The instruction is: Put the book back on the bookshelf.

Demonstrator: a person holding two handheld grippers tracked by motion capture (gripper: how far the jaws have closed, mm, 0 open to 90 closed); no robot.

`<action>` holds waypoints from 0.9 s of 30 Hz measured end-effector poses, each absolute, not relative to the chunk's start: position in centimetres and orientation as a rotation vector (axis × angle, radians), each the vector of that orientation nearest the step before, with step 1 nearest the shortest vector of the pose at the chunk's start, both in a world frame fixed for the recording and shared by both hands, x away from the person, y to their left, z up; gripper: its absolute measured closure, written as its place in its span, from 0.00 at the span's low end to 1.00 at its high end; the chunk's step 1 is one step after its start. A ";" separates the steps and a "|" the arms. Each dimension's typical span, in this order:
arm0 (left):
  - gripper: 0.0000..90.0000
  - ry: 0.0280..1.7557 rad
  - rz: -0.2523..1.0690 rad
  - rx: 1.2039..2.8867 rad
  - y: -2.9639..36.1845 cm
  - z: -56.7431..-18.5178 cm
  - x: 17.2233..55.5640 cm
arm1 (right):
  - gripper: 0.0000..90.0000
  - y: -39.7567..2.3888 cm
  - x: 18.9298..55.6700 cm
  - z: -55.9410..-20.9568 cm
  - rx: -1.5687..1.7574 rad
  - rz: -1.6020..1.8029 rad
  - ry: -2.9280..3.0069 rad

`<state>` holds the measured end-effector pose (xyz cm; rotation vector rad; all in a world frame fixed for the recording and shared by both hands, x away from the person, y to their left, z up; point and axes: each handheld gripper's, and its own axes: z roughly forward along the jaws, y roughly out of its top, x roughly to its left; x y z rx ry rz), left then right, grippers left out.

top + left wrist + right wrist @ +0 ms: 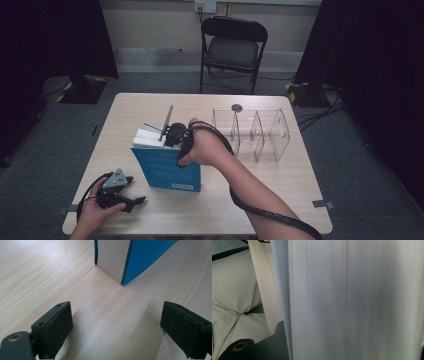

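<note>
Two grippers mine. Right gripper [172, 134] clamps top edge of blue book [170, 172], upright at table [150, 102] centre; pads hidden behind pages, so grip judged from my hand. Left gripper [131, 192] idle, jaws apart, at 8 o'clock from book. Keep book vertical, steady lower corner before shifting toward clear divider rack [255, 134] at 3 o'clock. Book's far cover hard to read.

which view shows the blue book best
The high view: the blue book stands upright on the table, whole cover visible, with the right gripper at its top. The left gripper view catches just its bottom corner, the right gripper view a blurred close-up of its page edges.
</note>
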<state>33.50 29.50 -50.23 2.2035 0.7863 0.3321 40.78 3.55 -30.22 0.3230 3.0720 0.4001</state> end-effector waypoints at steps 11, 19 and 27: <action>0.11 0.778 0.333 2.213 29.6 -50.2 33.6 | 0.68 3.6 40.1 -30.1 0.410 0.403 3.056; 0.11 0.778 0.332 2.215 29.6 -50.2 33.6 | 0.68 2.9 39.2 -29.6 0.463 0.386 3.071; 0.11 0.777 0.335 2.214 29.6 -50.2 33.6 | 0.68 0.6 38.7 -28.6 0.527 0.323 3.065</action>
